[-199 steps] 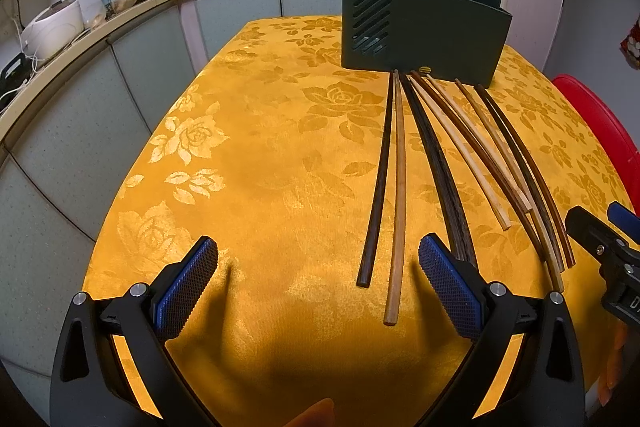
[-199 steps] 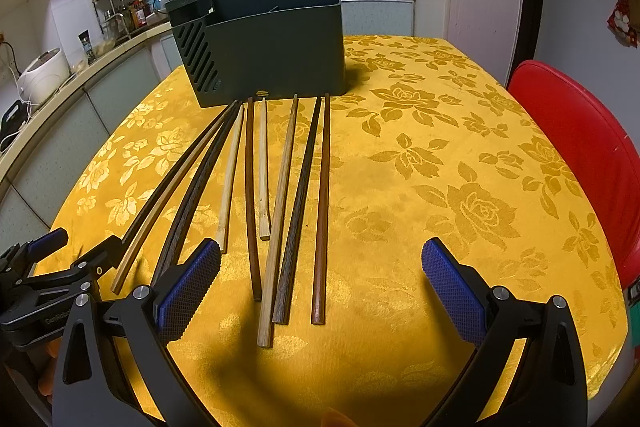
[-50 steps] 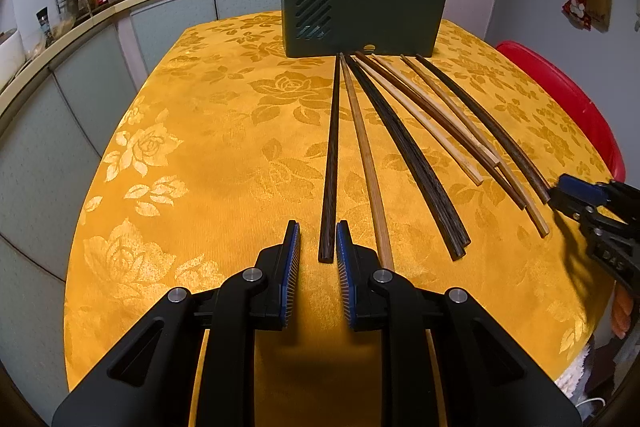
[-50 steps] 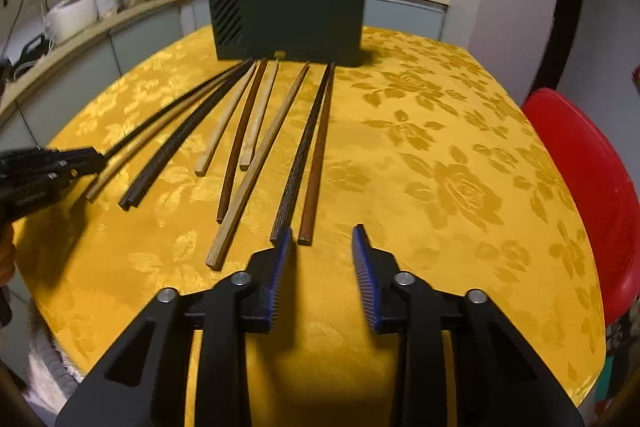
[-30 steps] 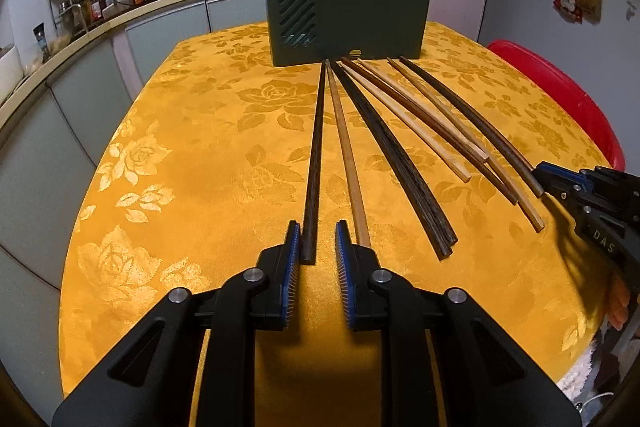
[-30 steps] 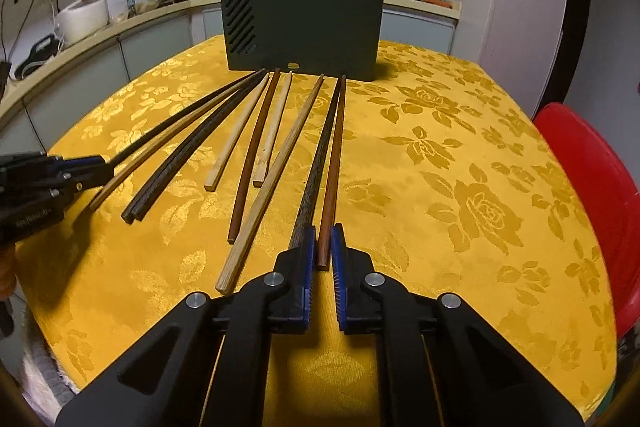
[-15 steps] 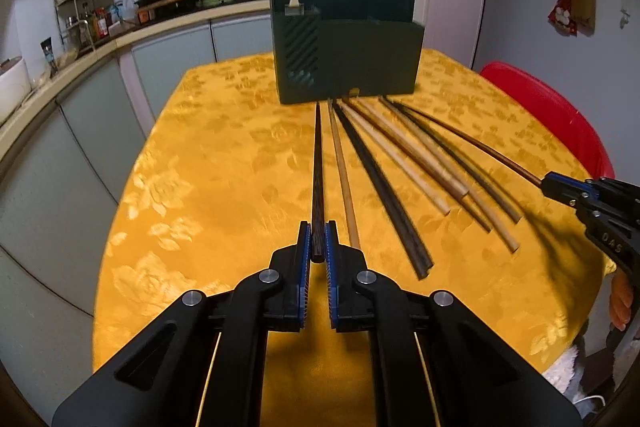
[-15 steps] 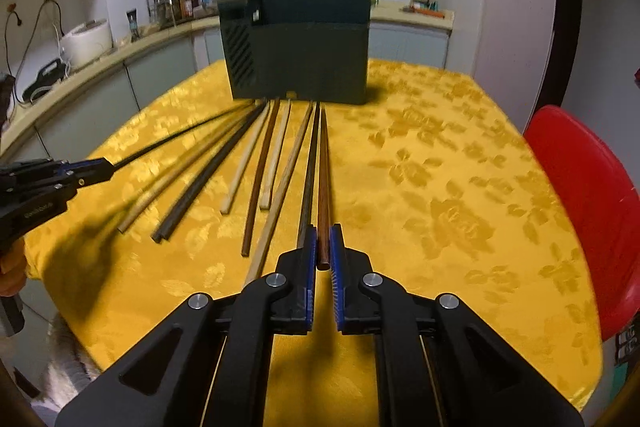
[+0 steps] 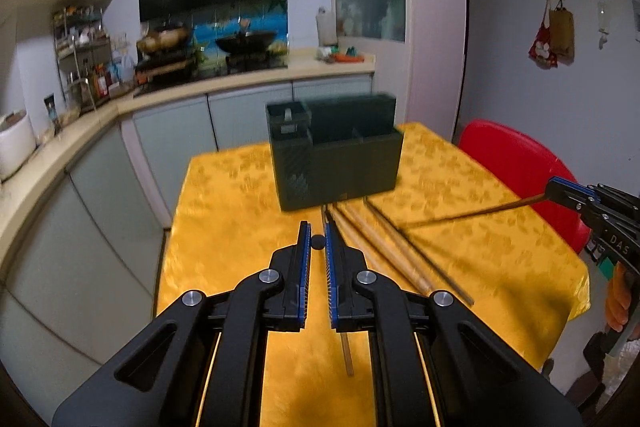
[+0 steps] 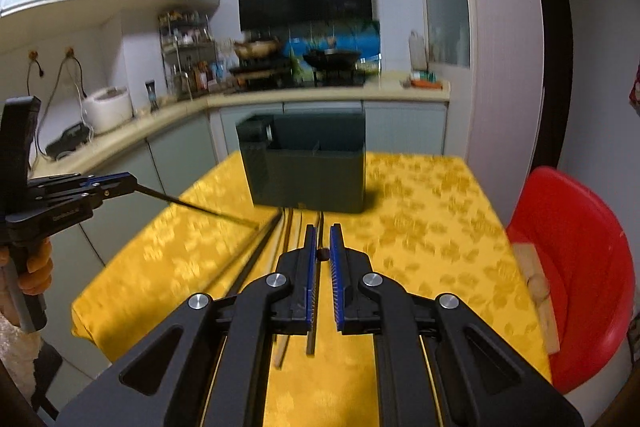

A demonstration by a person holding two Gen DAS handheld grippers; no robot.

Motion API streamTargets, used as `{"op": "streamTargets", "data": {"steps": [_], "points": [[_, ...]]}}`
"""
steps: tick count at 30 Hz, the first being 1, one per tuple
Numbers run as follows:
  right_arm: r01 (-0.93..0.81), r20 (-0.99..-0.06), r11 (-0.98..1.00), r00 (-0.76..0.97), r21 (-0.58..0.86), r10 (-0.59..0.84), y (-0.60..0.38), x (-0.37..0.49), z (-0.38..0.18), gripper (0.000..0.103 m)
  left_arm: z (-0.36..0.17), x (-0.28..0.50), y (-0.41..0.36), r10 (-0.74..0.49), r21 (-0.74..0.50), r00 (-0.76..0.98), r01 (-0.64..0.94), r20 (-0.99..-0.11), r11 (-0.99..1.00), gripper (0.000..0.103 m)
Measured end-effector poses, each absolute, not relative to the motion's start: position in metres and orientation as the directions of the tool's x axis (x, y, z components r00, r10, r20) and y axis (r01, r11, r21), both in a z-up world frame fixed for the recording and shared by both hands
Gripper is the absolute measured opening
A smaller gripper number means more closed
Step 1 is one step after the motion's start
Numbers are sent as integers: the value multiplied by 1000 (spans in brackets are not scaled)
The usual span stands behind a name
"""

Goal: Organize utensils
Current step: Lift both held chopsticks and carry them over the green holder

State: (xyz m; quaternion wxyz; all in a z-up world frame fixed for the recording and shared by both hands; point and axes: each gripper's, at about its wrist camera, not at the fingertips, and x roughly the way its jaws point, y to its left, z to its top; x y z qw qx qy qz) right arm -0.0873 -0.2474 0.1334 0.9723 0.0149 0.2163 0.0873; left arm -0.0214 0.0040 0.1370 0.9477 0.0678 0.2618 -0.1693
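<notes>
My left gripper (image 9: pixel 317 242) is shut on a dark chopstick (image 9: pixel 317 242), seen end-on between the pads and lifted above the table; from the right wrist view the same chopstick (image 10: pixel 192 206) slants down from that gripper (image 10: pixel 132 183). My right gripper (image 10: pixel 322 254) is shut on a brown chopstick (image 10: pixel 322 254), also end-on; in the left wrist view it (image 9: pixel 472 214) slants from the gripper (image 9: pixel 552 191). The dark green utensil holder (image 9: pixel 340 163) stands at the table's far end. Several chopsticks (image 9: pixel 384 247) lie on the yellow tablecloth.
A red chair (image 9: pixel 524 167) stands at the table's right side, also in the right wrist view (image 10: pixel 576 275). Kitchen counter (image 9: pixel 120 103) with stove, pans and a rice cooker (image 10: pixel 108 109) runs behind and left of the table.
Both grippers have risen well above the table, each lifting its chopstick off the cloth. The views now look over the holder's open top instead of along the tabletop.
</notes>
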Motion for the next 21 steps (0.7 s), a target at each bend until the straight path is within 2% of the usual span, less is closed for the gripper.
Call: {"op": "streamTargets", "data": {"steps": [5,9,21], "points": [[-194,-384,977,899,84,211,-248,-75,164,6,170,-11,3,-315,30,810,379,-495,925,8],[-211,-391,971,889,115,240,-250,-63,183,6,188,1,4,-327,19,804,387,-496,922,8],[-226,-454,969,856,103,248,-247,-20,202,7,192,30,0,-311,18,786,378,-534,926,8]]}}
